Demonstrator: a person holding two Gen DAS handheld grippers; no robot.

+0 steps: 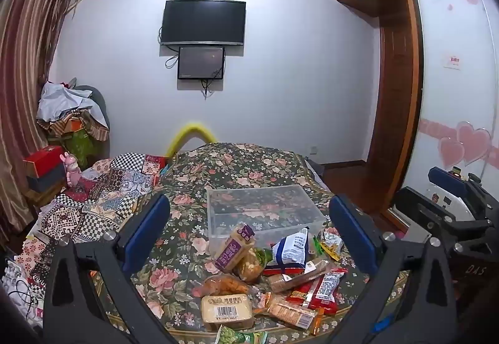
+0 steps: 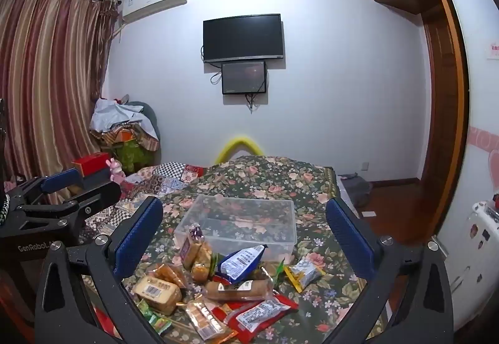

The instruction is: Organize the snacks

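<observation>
- Both sets of tongs are hanging over the bed with nothing in them: the left tongs [image 1: 246, 225] are sitting wide apart, and the right tongs [image 2: 244, 225] are gaping just the same.
- The snacks [image 1: 268, 278] are lying in a loose heap on the flowery bedspread [image 1: 237, 163], down around 6 o'clock in both views.
- The clear plastic box [image 1: 265, 213] is sitting empty just past the heap, toward 12 o'clock, with a couple of packs leaning on its near wall.
- Guessing here, but these packs are looking light, crinkly and slippery, so they'd be sliding around easily.
- The blue-and-white bag [image 2: 241, 261] is puffy; I'd be pinching its sealed edge, not the middle.
- The pale barcode block [image 2: 157, 289] is looking stiffer, so squeezing across its short sides seems safest.
- Crackers inside are probably crushing easily, so go gentle.
</observation>
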